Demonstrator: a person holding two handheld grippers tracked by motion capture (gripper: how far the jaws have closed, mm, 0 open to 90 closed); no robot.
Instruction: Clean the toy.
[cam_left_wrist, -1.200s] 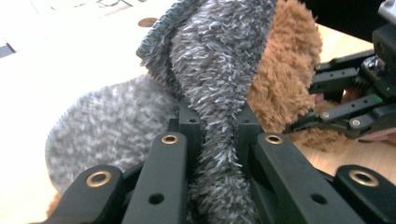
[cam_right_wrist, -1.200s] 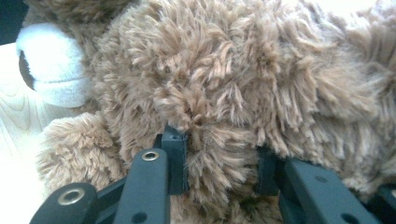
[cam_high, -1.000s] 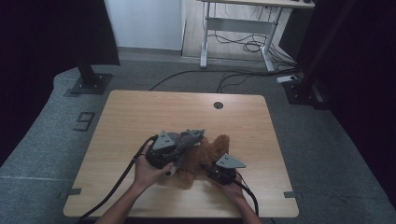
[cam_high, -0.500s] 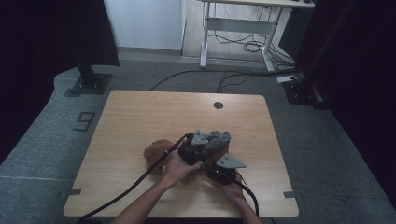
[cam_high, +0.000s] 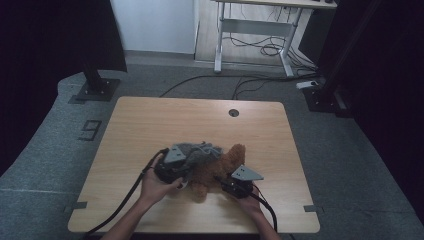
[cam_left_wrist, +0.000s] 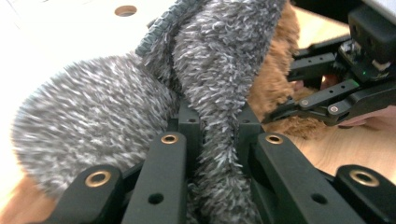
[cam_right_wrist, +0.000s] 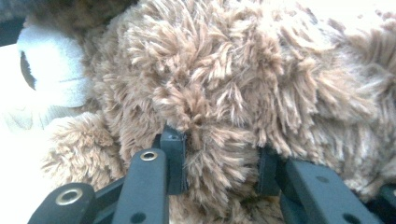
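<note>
Leftward and a little down goes the left tool (cam_high: 176, 167) since half a second ago, dragging the grey fuzzy garment (cam_high: 200, 151) with it; back then it sat further right, over the brown teddy bear (cam_high: 220, 167). Its jaws are pinched tight on a fold of that grey knit, seen plainly in the left gripper view, where the fabric (cam_left_wrist: 219, 107) runs up between them. The right tool (cam_high: 235, 186) has kept its place and is clamped on a tuft of the bear's brown fur (cam_right_wrist: 210, 154), holding the toy down near the front middle of the wooden surface (cam_high: 150, 120).

From where I stand, the worry is the pull. The grip on the bear looks like pile only, not a limb, so a hard tug from the left could slide the fur free and let the whole toy skid along with the garment. The knit could also snag on an arm or the head and stretch, or slip out of the left pinch if it bunches.
</note>
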